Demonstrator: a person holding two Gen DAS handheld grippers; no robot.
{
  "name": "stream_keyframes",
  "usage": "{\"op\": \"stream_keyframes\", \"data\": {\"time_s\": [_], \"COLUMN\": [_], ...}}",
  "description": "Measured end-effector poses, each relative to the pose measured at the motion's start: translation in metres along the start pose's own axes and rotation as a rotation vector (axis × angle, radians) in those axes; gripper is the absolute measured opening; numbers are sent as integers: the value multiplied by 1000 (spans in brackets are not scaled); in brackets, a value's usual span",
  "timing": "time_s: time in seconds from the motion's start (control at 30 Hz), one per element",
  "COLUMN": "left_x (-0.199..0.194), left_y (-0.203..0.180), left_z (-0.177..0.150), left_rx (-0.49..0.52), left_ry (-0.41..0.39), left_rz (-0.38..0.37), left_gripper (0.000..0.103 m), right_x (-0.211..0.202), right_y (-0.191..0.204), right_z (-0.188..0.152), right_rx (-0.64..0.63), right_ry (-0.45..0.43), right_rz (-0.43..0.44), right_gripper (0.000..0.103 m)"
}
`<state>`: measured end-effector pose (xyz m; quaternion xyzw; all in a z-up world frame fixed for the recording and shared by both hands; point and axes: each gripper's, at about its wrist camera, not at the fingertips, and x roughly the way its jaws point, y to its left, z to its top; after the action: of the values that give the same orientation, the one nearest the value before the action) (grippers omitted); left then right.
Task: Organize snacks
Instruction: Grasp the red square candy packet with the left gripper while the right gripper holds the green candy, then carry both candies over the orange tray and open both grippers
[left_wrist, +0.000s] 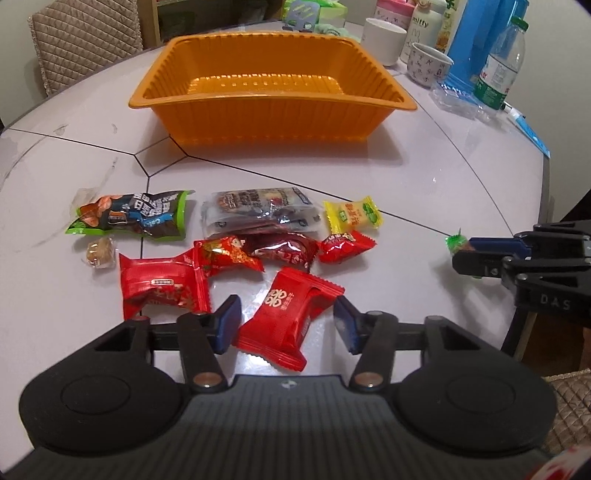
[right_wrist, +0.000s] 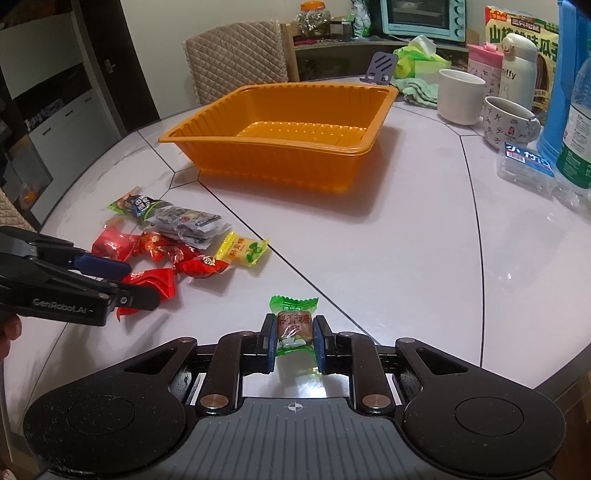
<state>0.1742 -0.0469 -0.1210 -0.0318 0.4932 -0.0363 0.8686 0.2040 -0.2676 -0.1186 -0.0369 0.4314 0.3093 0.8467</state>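
An empty orange tray (left_wrist: 273, 101) (right_wrist: 266, 142) stands at the back of the table. In front of it lies a cluster of snacks: a green-and-black nut packet (left_wrist: 133, 218), a clear packet (left_wrist: 258, 210), a yellow candy (left_wrist: 351, 216) (right_wrist: 245, 251) and several red packets. My left gripper (left_wrist: 287, 323) (right_wrist: 142, 282) straddles one red packet (left_wrist: 291, 317) on the table; a gap shows beside the right pad, so it is open. My right gripper (right_wrist: 294, 332) (left_wrist: 461, 254) is shut on a green-wrapped candy (right_wrist: 294, 328) held just above the table, right of the cluster.
Mugs (right_wrist: 461, 96), a patterned cup (right_wrist: 511, 122), a water bottle (left_wrist: 500, 70), a blue carton (left_wrist: 480, 40) and a clear plastic box (right_wrist: 526, 166) crowd the table's back right. A quilted chair (right_wrist: 236, 59) stands behind the tray. The table edge (left_wrist: 546, 206) curves past on the right.
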Motion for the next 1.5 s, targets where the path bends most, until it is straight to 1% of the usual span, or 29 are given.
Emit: {"op": "stream_keyframes", "data": {"time_s": [0.03,0.17,0.2,0.23,0.63,0.9,1.03,1.27,1.5], "left_x": [2,5,5,5,0,-18,-32,-53,-61], "left_y": [-1,-6,-7,-8,-18,-26,-23,-11,8], "left_z": [0,0,0,0,-6,-11,-10,4,37], "left_rx": [7,24,23,21,-21,-56,-84,-108,-107], "left_ry": [8,26,29,32,24,-11,-40,-99,-156], "left_rz": [2,4,-2,-3,25,25,19,33,41], "left_gripper": [44,39,31,27,23,23,23,23,23], "right_x": [-1,-4,-4,-5,-16,-28,-33,-37,-34], "right_y": [-1,-4,-4,-5,-8,-10,-8,-1,4], "right_z": [0,-2,-2,-2,-3,-2,2,16,43], "right_rx": [1,8,11,14,19,10,6,2,10], "right_ry": [1,-2,-2,-2,-20,-42,-53,-79,-117], "right_rz": [0,-1,0,0,17,32,41,55,58], "right_gripper": [21,21,21,21,21,21,21,21,21]}}
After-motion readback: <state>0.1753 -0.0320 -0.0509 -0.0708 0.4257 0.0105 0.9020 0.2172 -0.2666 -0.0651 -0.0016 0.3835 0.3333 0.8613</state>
